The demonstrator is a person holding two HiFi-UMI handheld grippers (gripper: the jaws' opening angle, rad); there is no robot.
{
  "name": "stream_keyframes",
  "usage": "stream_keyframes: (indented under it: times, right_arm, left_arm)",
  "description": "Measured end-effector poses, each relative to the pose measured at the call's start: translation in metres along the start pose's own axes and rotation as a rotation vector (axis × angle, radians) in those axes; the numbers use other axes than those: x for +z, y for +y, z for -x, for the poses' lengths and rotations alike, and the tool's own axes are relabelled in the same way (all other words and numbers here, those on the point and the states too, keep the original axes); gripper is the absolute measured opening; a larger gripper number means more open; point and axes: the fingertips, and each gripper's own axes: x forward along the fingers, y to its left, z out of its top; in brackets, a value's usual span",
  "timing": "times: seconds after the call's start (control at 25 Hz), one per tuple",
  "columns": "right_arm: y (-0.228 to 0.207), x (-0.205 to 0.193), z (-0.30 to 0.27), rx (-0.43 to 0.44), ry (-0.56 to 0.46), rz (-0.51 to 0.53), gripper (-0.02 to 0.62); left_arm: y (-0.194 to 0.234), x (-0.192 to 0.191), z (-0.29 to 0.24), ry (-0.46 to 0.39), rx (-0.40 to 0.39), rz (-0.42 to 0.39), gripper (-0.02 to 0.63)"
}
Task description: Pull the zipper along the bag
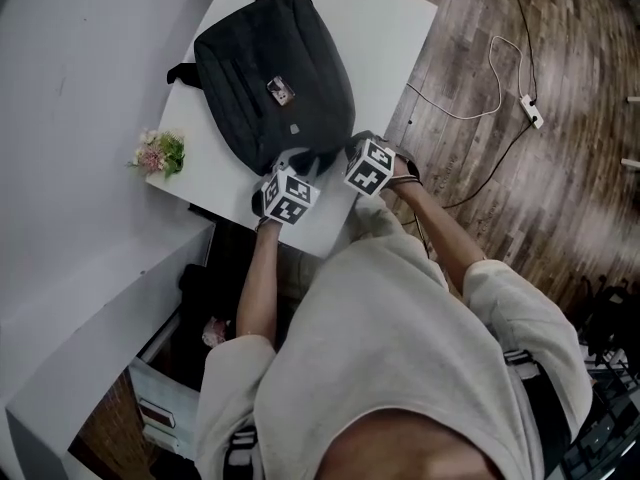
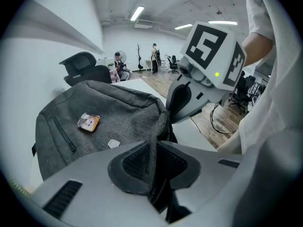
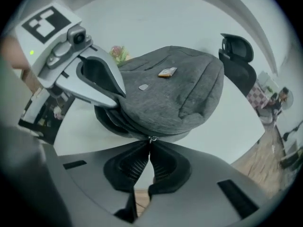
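**Zipper pull pinched, bag edge braced: ready to draw**

The bag (image 1: 270, 78) lies flat on the white worktop (image 1: 395, 28), and I have both tools on its near rim. Seen from my head view, one sits at about 6 o'clock of the bag and the other at about 4 o'clock.

My left gripper (image 2: 154, 159) is clamped on a fold of grey fabric (image 2: 153, 141) at the bag's edge. My right gripper (image 3: 149, 156) is pressed together on the small metal zipper pull (image 3: 151, 139), which just shows at the jaw tips.

To do this step well, I judge the left should hold that fold taut as an anchor. The right should draw the pull along the seam line, low and parallel to the rim. If I lift or twist, the thin tab could slip out of the pads or the slider could jam on slack cloth.

Only the right gripper view shows the metal tab itself. The head view hides it under the marker cubes. The left gripper view shows the cloth pinched between its pads and the orange tag (image 2: 88, 122) on the bag's face at 10 o'clock. The head view alone gives me the whole outline of the bag, so I can plan the path from it. I cannot trace the zipper track in any view.
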Motion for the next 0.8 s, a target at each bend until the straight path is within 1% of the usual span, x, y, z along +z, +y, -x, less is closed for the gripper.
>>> stream_keyframes:
  times: [0.08,0.2,0.32,0.4,0.48,0.52,0.56,0.64,0.72,0.8]
  right_arm:
    - [0.015,0.000,0.000,0.014,0.003,-0.053,0.021]
    - [0.030,0.003,-0.001,-0.002,0.008,-0.087,0.023]
    - [0.035,0.003,0.000,0.006,0.005,-0.111,0.021]
    - [0.033,0.000,0.001,0.028,-0.012,-0.136,0.020]
    - [0.030,-0.003,0.002,0.051,-0.026,-0.167,0.020]
    - [0.030,-0.004,0.003,0.055,-0.028,-0.167,0.020]
    - [0.030,-0.004,0.003,0.056,-0.030,-0.158,0.020]
    - [0.028,-0.004,0.003,0.059,-0.032,-0.143,0.020]
    - [0.025,-0.003,0.003,0.064,-0.037,-0.140,0.020]
    - [0.025,-0.004,0.004,0.070,-0.041,-0.135,0.020]
  left_arm:
    - [-0.002,0.002,-0.002,-0.002,-0.003,0.002,0.069]
    - [-0.004,-0.001,-0.004,0.011,-0.003,-0.003,0.069]
    - [-0.008,-0.002,-0.003,0.007,-0.008,-0.001,0.069]
    - [-0.012,0.000,0.000,-0.002,-0.020,-0.022,0.071]
    - [-0.017,0.001,0.003,-0.004,-0.027,-0.073,0.088]
    - [-0.020,0.000,0.006,0.000,-0.024,-0.112,0.123]
    - [-0.022,-0.003,0.011,0.006,-0.017,-0.155,0.140]
    - [-0.022,-0.012,0.025,0.026,0.008,-0.240,0.209]
    - [-0.012,-0.027,0.039,0.055,0.052,-0.296,0.218]
    - [0.002,-0.048,0.050,0.090,0.090,-0.303,0.222]
